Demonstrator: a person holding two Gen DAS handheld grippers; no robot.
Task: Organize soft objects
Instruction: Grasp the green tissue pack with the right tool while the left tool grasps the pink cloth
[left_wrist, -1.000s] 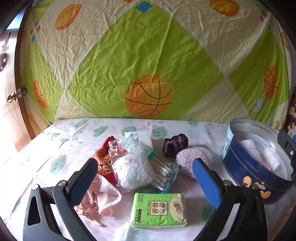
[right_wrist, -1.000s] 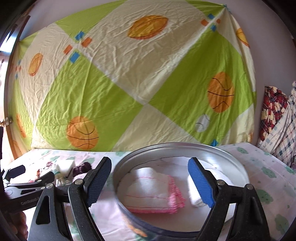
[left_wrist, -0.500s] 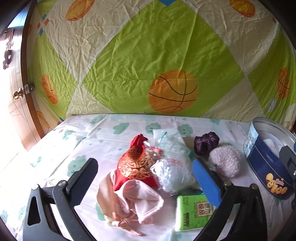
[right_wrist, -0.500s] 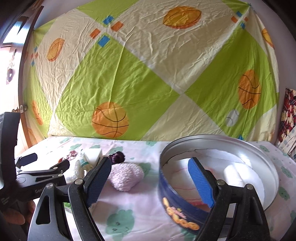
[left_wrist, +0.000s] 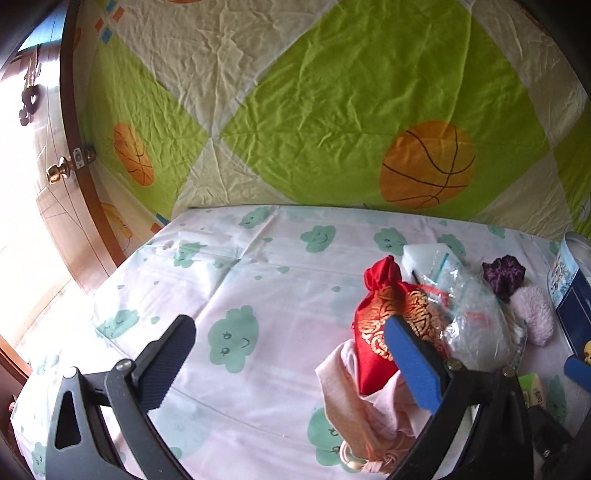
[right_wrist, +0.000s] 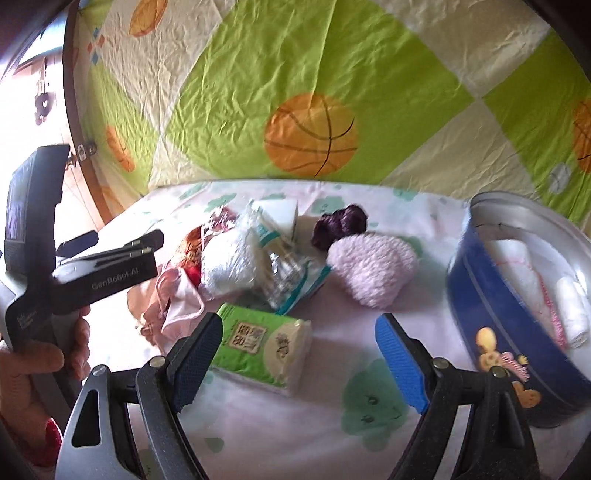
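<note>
Only the right wrist view shows the tissue pack (right_wrist: 264, 350) whole.

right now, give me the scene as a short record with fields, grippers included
surface: bed sheet with green cloud print
container: blue tin, open, white rolled cloths inside
loose items: tissue pack, pink puff, purple scrunchie, red pouch, pink bag, clear plastic bags
left gripper: open, empty
right gripper: open, empty, above tissue pack
</note>
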